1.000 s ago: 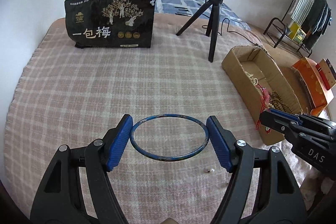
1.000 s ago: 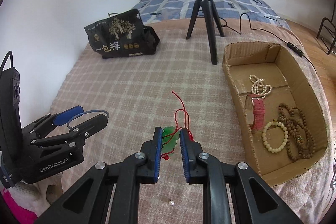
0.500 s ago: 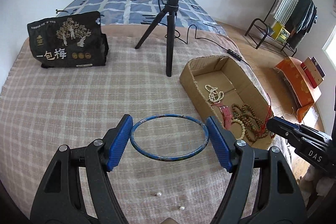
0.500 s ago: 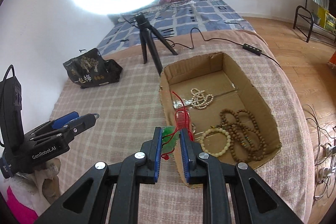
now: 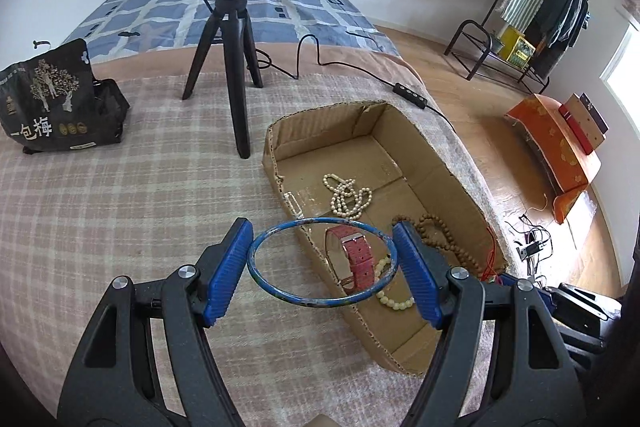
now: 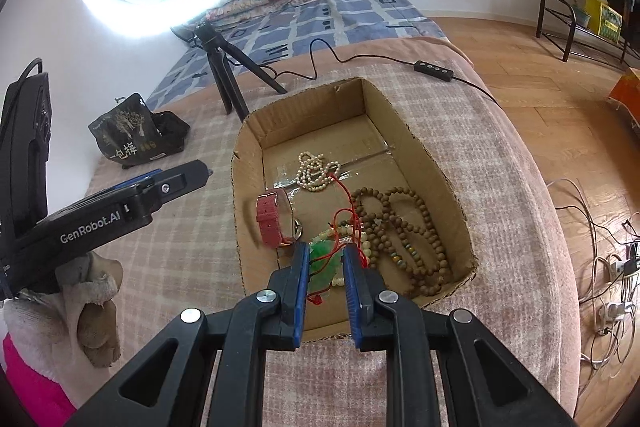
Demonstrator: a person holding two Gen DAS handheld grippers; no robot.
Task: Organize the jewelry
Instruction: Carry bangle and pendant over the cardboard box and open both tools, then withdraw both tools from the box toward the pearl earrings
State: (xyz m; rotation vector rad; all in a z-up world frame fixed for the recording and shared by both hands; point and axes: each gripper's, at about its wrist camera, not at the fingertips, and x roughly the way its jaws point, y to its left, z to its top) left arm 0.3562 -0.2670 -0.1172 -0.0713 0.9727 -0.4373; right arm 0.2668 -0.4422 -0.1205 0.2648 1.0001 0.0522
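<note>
**Two grippers, each with a piece, at the cardboard box**

The left gripper (image 5: 322, 263) stands wide, its blue pads pressed against opposite sides of a thin blue bangle (image 5: 322, 295), which lies flat between them. Seen from its own camera, the bangle hangs above the near left wall of the cardboard box (image 5: 276, 143), half over the plaid blanket (image 5: 120, 211) and half over the box's inside.

The right gripper (image 6: 326, 259) is nearly closed, pinching a green pendant (image 6: 326, 261) whose red cord (image 6: 346, 199) loops up and away from the pads. This gripper sits over the near end of the box (image 6: 248, 131), the pendant above the jewelry already lying there.

Inside the box lie a pearl necklace (image 5: 348, 197) toward the middle, a red watch strap (image 5: 358, 261) by the left wall, a cream bead bracelet (image 5: 394, 301) nearer the front, and a long strand of brown wooden beads (image 6: 404, 227) on the right side (partly hidden behind the left gripper's right finger in that view).

On the blanket beyond the box stand a ring light's tripod (image 5: 234, 67) and a black snack bag (image 5: 52, 99) further left.
</note>
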